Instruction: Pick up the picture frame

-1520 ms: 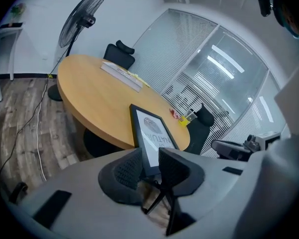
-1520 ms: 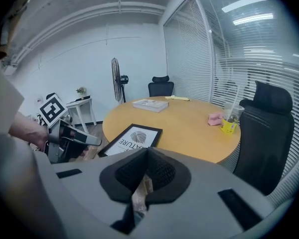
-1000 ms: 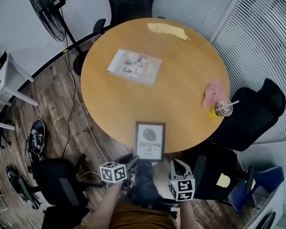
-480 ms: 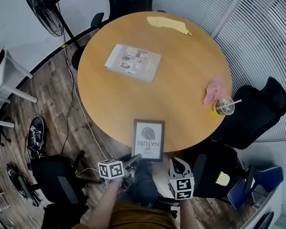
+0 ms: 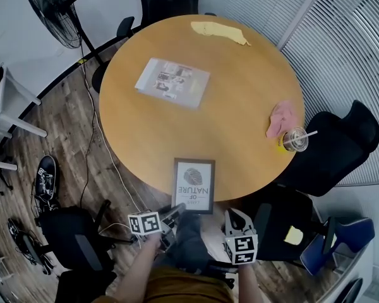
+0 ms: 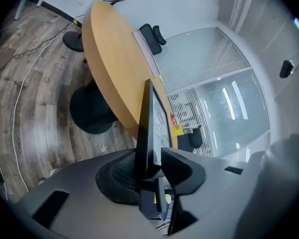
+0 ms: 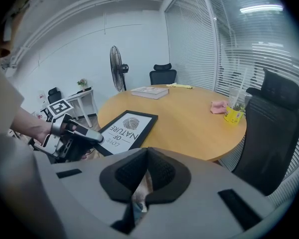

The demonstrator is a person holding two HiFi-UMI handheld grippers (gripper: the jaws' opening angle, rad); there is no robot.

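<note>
L claw (image 5: 177, 211) has just been closing on the picture frame (image 5: 193, 185), near short edge; pads look clamped.
Frame overhangs table (image 5: 240, 87) near rim, long axis toward table centre; R claw (image 5: 234, 217) pinched shut, empty, off rim. I'd lift w/ L.

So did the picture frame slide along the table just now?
No. The picture frame still sticks out over the same spot on the near edge of the round table.

Around the frame (image 5: 193, 185) the table (image 5: 240, 100) is lying bare; the book (image 5: 172, 83), cloth (image 5: 280, 118) and cup (image 5: 295, 139) are sitting well apart from it.
</note>
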